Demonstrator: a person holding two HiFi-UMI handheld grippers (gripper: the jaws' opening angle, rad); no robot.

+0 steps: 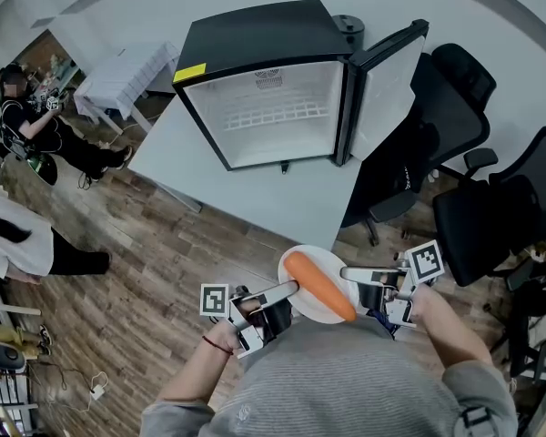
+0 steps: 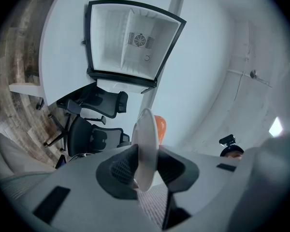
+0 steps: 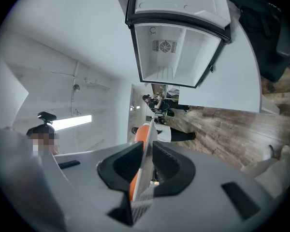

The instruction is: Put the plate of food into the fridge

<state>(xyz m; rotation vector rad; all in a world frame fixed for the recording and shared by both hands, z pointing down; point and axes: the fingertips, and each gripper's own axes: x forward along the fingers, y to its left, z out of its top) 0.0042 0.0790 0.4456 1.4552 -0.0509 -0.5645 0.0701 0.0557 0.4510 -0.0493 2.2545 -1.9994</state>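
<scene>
Left claw (image 1: 289,288) clamped on the left rim of the plate (image 1: 302,264), right claw (image 1: 348,272) clamped on the opposite rim, each pair of pads pinching the thin white edge from both faces. Gripped at two sides, most likely to keep the plate level and spare either claw the whole load. Held close to the person's chest, just past the near corner of the worktop (image 1: 282,198) and well apart from the fridge (image 1: 255,35).

On the plate: one long piece of orange food (image 1: 320,285), carrot-like in shape, lying diagonally between the two claws. Nothing else visible on it.

Fridge standing on the worktop with its mouth turned toward the person, door (image 1: 387,89) swung wide to the right and out of the approach path, apparently left that way so the plate can go straight in. Inside: white walls, a wire shelf (image 1: 282,114), a fan vent (image 2: 141,40) on the back wall; no dishes or food to be seen.

Judged mid-carry, plate not yet near the opening. Next, probably: forward and level, both claws moving together. Main risk: a tilt sending the rounded food rolling off.
</scene>
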